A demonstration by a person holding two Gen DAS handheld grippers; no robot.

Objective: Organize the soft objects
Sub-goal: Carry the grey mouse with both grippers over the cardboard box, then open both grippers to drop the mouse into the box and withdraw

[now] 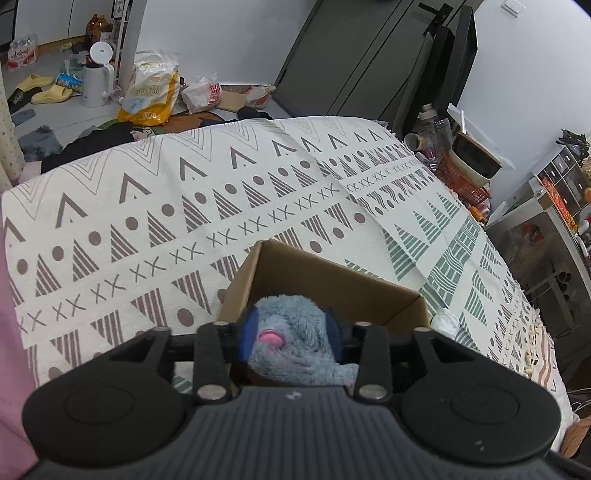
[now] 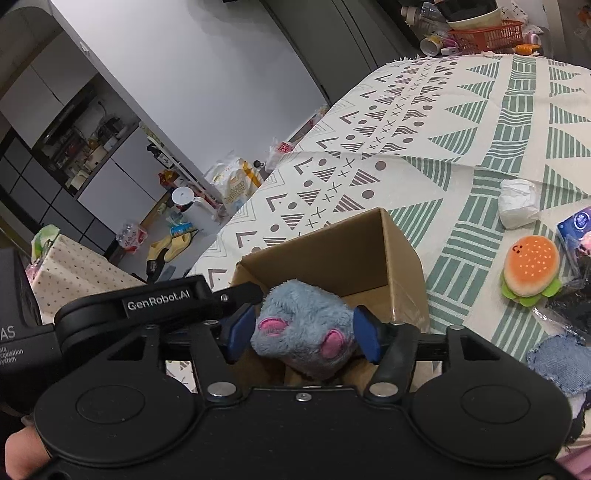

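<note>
A fluffy grey-blue plush toy with pink patches [image 1: 295, 339] sits between the blue pads of both grippers. The left gripper [image 1: 291, 338] has its jaws pressed on the two sides of the toy, so it is clamped on it. The right gripper [image 2: 303, 332] has its jaws snug against the toy's sides too, clamped on it. In the right wrist view a black arm of the left gripper reaches in from the left and touches the toy.

The toy is right over the open brown cardboard box [image 1: 325, 280], partly inside the top of it. I cannot tell if the toy touches the bottom of the box. The box stands on the worktop, which is covered by a cream cloth with grey and green triangle patterns [image 1: 192, 206]. The box is near the front edge of the worktop.

To the right of the box, on the cloth, lies a soft toy hamburger with an orange bun and green lettuce [image 2: 530, 269]. Behind it is a crumpled white paper wad [image 2: 517, 203]. A piece of blue denim cloth [image 2: 557, 365] lies near the front right edge of the worktop. An orange plastic basket [image 2: 487, 35] stands at the far edge of the worktop.
</note>
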